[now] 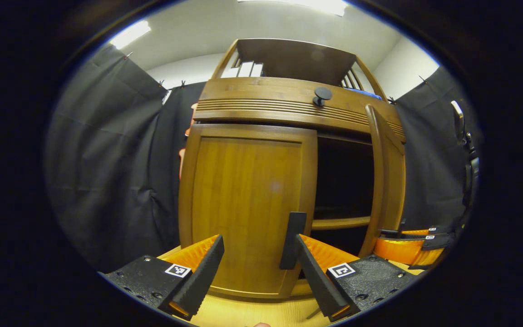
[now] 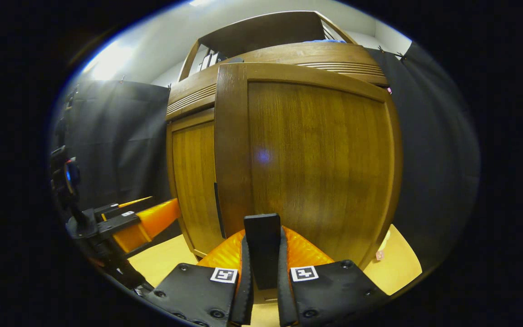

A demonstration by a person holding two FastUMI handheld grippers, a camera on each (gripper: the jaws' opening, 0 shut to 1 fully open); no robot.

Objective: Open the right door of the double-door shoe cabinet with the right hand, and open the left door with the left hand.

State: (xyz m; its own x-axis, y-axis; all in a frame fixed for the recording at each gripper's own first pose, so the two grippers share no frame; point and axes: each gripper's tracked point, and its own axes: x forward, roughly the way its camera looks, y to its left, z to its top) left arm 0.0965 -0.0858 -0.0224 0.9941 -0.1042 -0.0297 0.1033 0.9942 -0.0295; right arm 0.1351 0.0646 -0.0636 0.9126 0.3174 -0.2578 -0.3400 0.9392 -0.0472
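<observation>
A: Status?

B: Right gripper is clamped on the right door's handle, both fingers pressing its sides. Right door is swung out from the shoe cabinet; in the left gripper view it stands edge-on with the dark inside showing beside it.

A: Left side?

B: Left door is shut. Left gripper is wide open and holds nothing. The left handle is a flat dark bar on the door's inner edge, close to the right-hand finger; contact I can't tell.

A: How will it handle?

B: Rigid wood panel on hinges, probably moderate weight, so it should swing in an arc. The bar is thin, hard and likely a bit slick. I'd pinch it across its flat sides, mid-length, then pull along the arc rather than straight back.

A: Risk?

B: Fingers sliding off the bar.
</observation>
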